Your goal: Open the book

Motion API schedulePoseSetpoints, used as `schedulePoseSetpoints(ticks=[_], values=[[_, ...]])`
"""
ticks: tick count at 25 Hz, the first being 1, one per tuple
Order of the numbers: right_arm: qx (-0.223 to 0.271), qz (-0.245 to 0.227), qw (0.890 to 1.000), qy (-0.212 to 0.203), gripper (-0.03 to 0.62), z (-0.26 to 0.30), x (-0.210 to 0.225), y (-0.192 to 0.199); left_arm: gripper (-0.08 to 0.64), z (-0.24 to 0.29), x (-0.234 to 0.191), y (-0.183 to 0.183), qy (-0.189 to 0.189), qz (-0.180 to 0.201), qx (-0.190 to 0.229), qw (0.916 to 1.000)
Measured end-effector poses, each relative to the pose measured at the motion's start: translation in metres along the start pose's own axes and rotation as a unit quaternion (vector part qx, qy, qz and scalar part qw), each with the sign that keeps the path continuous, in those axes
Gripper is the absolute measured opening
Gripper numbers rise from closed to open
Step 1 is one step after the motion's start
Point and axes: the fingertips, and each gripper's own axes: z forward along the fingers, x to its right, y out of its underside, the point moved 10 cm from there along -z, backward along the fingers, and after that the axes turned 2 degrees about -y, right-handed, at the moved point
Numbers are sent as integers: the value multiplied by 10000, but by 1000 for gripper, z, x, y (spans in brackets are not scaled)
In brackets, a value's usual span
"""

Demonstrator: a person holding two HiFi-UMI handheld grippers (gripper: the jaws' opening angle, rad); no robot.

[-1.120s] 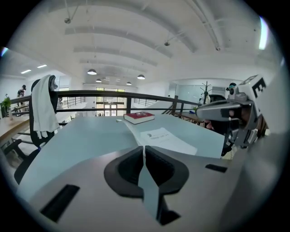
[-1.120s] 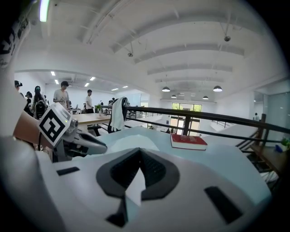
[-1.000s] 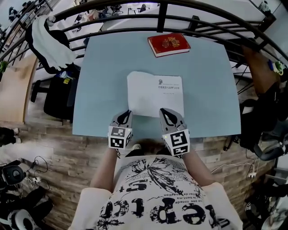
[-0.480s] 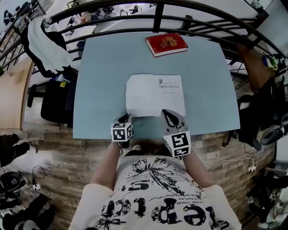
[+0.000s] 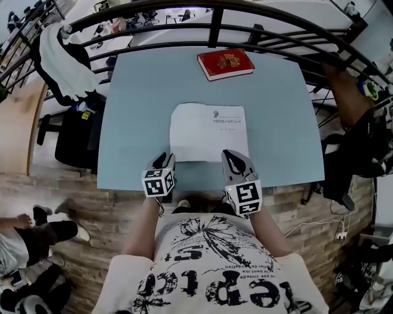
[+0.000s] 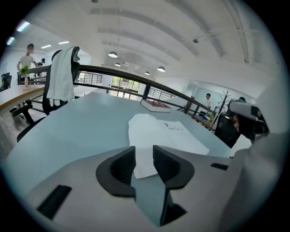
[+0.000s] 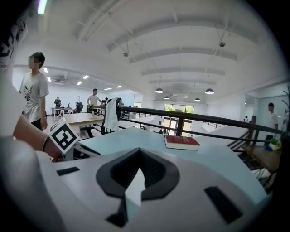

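I have both forearms drawn in close to the body, and the two grippers sit side by side at the near edge of the table point(image 5: 132, 110), both pointing away from me.

The left gripper point(image 5: 167, 159) hovers at the near left corner of the paper point(image 5: 209, 132). Its jaws stand a narrow gap apart. In its own view that corner shows through the gap, and I can't see the jaws touching it.

The right gripper point(image 5: 231, 156) sits over the paper's near right edge. Its jaw tips meet, and white shows through the small opening behind them. I can't tell whether anything is pinched there.

By my count there are two grippers, one paper and one book point(image 5: 225, 63). The book is red and lies closed and flat at the far edge of the table, just inside the railing point(image 5: 215, 18) and well apart from both grippers. The paper lies flat mid-table with a few lines of print near its far edge.
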Motion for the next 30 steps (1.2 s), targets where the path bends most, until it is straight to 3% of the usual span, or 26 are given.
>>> schedulePoseSetpoints(ticks=[4, 11, 18, 23, 30], values=[[224, 96, 9996, -115, 11, -5, 14, -10, 98, -19, 22, -37, 182, 138, 627, 9978], [792, 41, 9968, -115, 11, -20, 48, -36, 29, -46, 81, -95, 535, 741, 1537, 9839], [1478, 110, 9890, -32, 11, -44, 81, -51, 20, -75, 135, -126, 768, 1364, 2274, 9611], [1582, -48, 9874, -16, 11, -50, 94, -52, 20, -87, 155, -133, 818, 1607, 2534, 9504], [1583, -67, 9874, -33, 9, -51, 102, -48, 20, -87, 161, -134, 800, 1617, 2583, 9491]])
